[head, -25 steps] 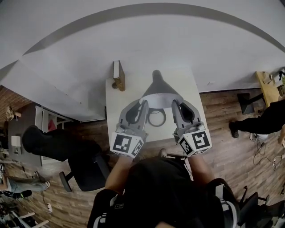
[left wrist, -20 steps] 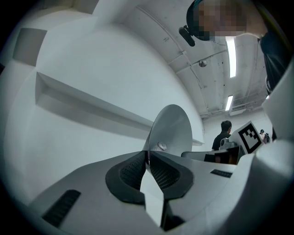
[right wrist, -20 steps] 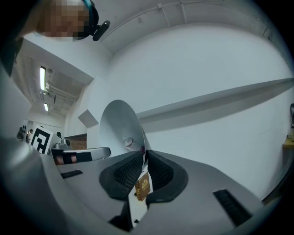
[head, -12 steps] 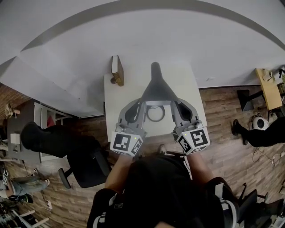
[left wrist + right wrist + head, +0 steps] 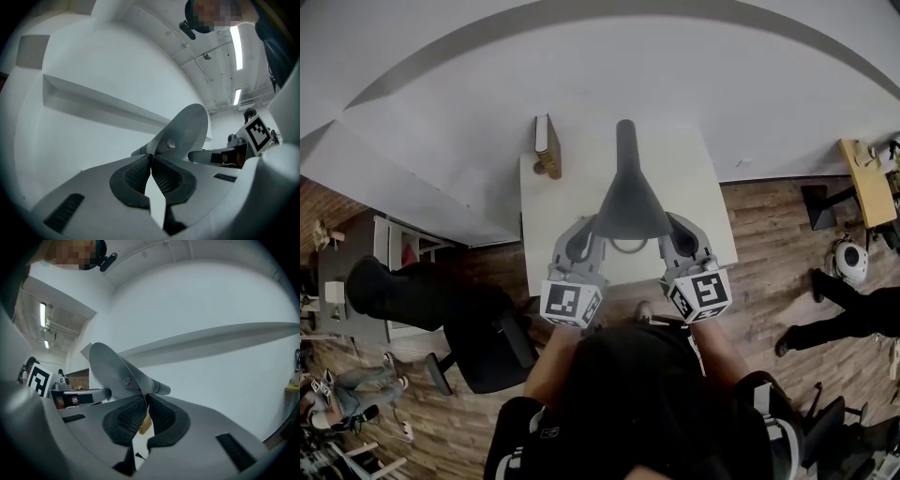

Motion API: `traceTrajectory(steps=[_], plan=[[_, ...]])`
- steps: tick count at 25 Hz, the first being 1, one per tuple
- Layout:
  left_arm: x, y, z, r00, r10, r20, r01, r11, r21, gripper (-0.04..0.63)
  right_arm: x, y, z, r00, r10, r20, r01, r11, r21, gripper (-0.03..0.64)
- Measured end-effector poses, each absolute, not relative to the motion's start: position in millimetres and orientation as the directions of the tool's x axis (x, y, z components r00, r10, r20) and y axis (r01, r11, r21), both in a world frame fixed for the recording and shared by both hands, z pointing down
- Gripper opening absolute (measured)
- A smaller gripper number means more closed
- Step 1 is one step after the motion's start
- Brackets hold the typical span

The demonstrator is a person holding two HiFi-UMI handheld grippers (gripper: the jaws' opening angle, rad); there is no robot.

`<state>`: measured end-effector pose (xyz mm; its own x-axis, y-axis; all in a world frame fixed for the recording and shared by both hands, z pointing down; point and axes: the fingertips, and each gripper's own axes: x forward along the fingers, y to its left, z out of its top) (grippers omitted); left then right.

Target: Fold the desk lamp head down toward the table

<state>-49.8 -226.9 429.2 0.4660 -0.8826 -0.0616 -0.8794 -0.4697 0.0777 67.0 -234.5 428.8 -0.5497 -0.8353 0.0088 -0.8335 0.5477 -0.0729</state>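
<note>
Now the left gripper [image 5: 151,161] and right gripper [image 5: 145,406] pinch the lamp head [image 5: 630,202] rim; the right fingers [image 5: 164,417] have just been closing on it. Next, push it gently down to the desk [image 5: 546,216].

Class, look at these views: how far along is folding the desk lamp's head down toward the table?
Done: the left gripper and right gripper each pinch the rim of the grey cone-shaped metal lamp shade; their jaws have just been closing on it. In hand: that two-sided hold. Left: the shade's mouth faces the person, not the white table, so the fold looks unfinished.
</note>
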Motion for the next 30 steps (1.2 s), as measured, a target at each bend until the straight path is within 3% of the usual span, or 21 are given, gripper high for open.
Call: traceTrajectory(steps=[30], plan=[[-47,-237,493,0.485,-0.868,-0.108,-0.873,-0.489,0.006,0.028,66,-246,494,-0.524,-0.846,0.099,-0.846,0.530,0.051,0.025]])
